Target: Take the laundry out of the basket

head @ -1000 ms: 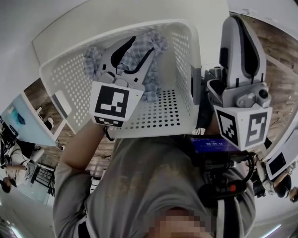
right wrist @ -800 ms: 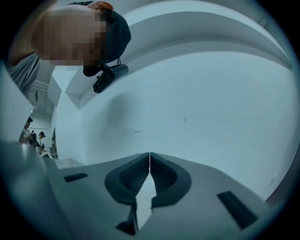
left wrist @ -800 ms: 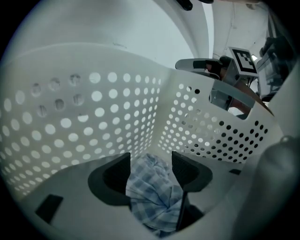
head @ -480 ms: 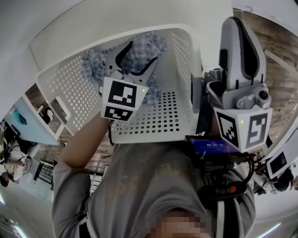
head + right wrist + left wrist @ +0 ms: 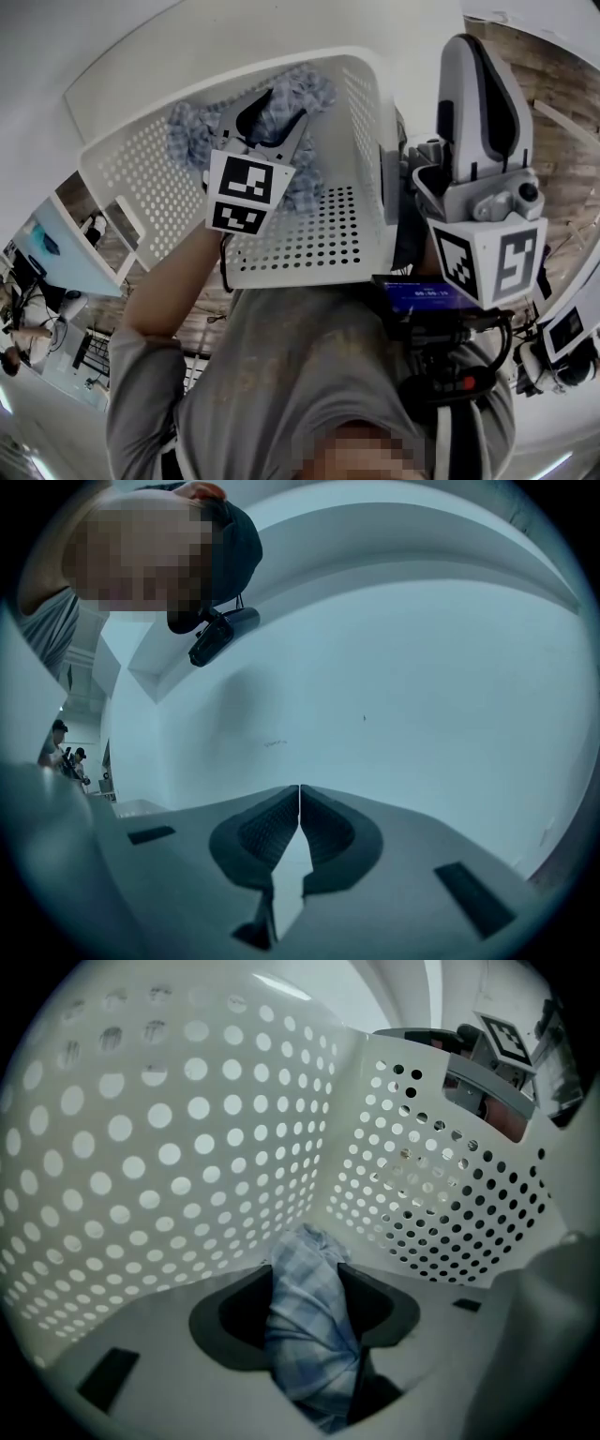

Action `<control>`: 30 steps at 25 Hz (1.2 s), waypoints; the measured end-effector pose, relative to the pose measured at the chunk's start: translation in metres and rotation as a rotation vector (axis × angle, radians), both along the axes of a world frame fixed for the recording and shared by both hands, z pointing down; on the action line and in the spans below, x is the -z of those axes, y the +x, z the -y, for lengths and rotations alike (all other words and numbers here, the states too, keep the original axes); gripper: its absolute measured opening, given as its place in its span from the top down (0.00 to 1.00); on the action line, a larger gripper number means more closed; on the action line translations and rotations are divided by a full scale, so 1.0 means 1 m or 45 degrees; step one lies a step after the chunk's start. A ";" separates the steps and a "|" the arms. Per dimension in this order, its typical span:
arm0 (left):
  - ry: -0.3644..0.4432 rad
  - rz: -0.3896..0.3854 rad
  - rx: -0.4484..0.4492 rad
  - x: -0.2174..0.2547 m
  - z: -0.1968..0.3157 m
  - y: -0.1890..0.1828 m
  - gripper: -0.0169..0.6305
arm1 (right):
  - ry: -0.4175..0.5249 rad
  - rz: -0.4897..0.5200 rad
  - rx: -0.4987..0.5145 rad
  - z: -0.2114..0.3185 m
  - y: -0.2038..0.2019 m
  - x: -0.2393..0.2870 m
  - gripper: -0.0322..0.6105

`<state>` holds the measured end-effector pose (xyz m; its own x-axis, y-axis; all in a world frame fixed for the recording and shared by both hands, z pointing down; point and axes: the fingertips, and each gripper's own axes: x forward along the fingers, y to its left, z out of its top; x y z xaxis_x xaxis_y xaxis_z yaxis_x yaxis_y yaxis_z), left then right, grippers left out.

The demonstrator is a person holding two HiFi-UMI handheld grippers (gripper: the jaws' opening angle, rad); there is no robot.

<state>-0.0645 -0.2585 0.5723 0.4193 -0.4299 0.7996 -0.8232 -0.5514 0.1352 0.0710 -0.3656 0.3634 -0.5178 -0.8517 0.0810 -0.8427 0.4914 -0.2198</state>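
Our left tongs [image 5: 309, 1288] reach down into the white basket [image 5: 141, 159]. The blue checked cloth [image 5: 305, 1335] stands bunched up right between their two jaws. The jaws have just been closing in on it. Now the dark pads [image 5: 242, 1316] touch the cloth on both sides, so we call it pinched, in a wide grip. A bit of the cloth pokes out past the tips, toward the holey basket wall just ahead of these tongs.

Our right tongs [image 5: 298, 799] are pressed together with nothing in them. They wait outside the basket, off to the right of the left tongs.

We think the step now is to get a good hold and lift. To do it well, we should squeeze until the cloth cannot slip. We should keep the thick part deep between the pads, not only at the tips. Then we should lift straight up, away from the wall in front, so that no loose corner catches on the rim.
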 end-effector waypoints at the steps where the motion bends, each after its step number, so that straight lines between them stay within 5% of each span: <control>1: -0.004 0.005 -0.007 -0.001 0.000 0.001 0.64 | 0.005 0.003 -0.002 0.000 0.001 0.001 0.94; 10: 0.015 0.002 0.028 0.016 -0.001 -0.004 0.79 | 0.073 0.037 -0.015 -0.017 0.015 0.027 0.94; 30: 0.477 -0.087 0.216 0.148 0.024 -0.041 0.82 | 0.234 0.057 0.029 -0.073 0.017 0.076 0.94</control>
